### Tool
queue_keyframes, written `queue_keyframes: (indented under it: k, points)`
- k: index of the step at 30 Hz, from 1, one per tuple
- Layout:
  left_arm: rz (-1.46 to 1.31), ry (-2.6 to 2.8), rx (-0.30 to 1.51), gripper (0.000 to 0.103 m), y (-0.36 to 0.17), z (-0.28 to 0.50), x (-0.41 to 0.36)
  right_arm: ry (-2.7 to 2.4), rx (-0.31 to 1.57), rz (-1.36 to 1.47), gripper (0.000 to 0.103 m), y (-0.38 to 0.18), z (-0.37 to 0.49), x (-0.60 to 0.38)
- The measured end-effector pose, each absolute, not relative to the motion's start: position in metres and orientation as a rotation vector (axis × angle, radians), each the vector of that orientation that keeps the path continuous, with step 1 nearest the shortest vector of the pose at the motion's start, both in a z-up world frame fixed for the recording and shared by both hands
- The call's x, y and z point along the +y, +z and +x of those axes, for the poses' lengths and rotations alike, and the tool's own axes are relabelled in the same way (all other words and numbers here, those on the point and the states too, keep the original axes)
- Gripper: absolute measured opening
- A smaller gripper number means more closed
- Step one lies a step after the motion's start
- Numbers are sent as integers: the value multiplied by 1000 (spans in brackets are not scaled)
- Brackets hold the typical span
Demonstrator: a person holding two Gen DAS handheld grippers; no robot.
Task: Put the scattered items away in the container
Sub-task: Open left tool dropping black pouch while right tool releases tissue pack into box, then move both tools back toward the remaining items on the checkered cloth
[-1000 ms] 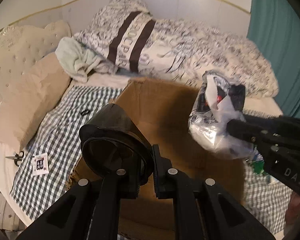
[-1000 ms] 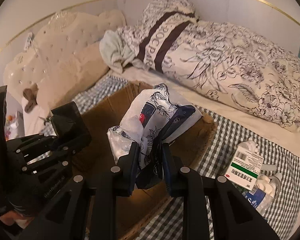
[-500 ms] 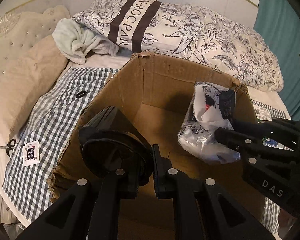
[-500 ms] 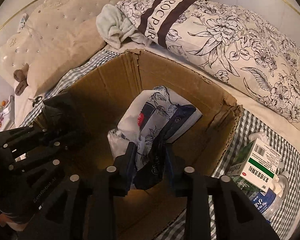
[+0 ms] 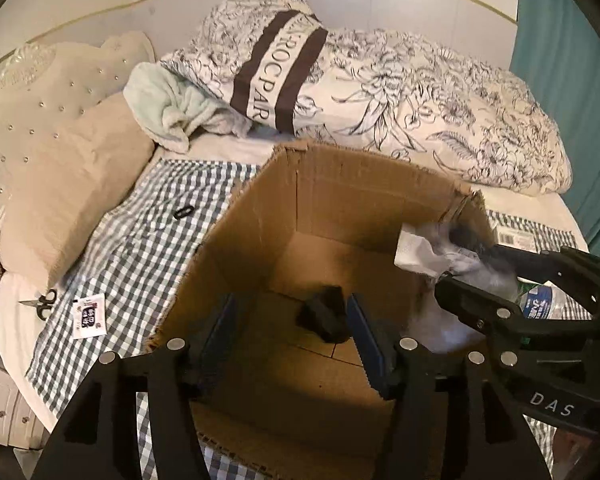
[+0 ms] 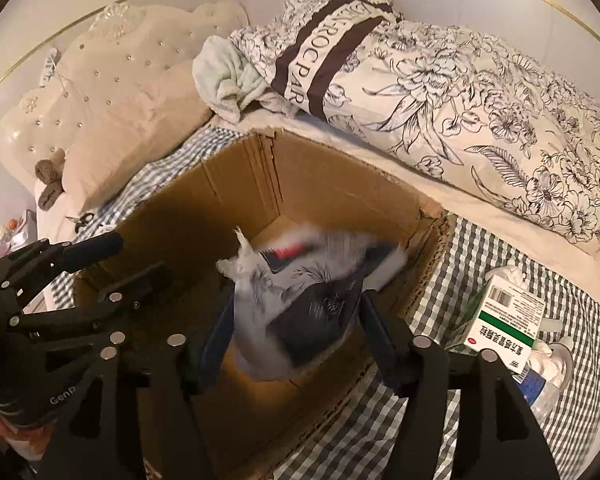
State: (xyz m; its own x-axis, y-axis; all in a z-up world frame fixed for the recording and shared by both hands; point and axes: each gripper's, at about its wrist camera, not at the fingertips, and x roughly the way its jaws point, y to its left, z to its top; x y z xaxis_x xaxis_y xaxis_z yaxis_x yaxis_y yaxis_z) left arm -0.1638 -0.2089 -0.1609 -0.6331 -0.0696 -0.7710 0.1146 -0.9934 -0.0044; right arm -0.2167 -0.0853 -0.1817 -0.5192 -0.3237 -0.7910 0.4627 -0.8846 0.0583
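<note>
An open cardboard box (image 5: pixel 352 184) (image 6: pixel 236 184) stands on the checked bedspread. My left gripper (image 5: pixel 292 344) is open above it; a dark black object (image 5: pixel 326 316) is blurred inside the box between its fingers. My right gripper (image 6: pixel 296 344) is open over the box; a floral plastic bag (image 6: pixel 296 280) is blurred between its spread fingers, falling into the box. The bag also shows in the left wrist view (image 5: pixel 432 256) beside the right gripper (image 5: pixel 500 280). The left gripper shows at the left of the right wrist view (image 6: pixel 112 264).
On the bedspread: a green-and-white medicine box (image 6: pixel 500 320), a water bottle (image 6: pixel 540 384), a small sachet (image 5: pixel 89 316), scissors (image 5: pixel 40 302) and a black clip (image 5: pixel 182 212). A floral duvet (image 5: pixel 420 100), mint towel (image 5: pixel 168 108) and beige pillow (image 5: pixel 68 184) lie behind.
Both grippers have opened over the box. The black object has left the left gripper and dropped inside; the floral bag has left the right gripper and is falling in.
</note>
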Motion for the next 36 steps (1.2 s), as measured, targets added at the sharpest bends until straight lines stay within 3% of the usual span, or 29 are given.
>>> queue_keyframes:
  k: [12, 17, 25, 36]
  points:
    - [1197, -2776, 122, 64, -128, -136, -207, -2473, 150, 1100, 72, -142, -189, -60]
    - [1134, -2806, 124, 87, -114, -124, -198, -2523, 126, 1065, 80, -128, -175, -39]
    - [1016, -2891, 163, 103, -84, -102, -177, -2633, 98, 988, 94, -103, -145, 6]
    - [943, -2962, 158, 103, -56, -78, -135, -2787, 90, 909, 103, -71, -101, 70]
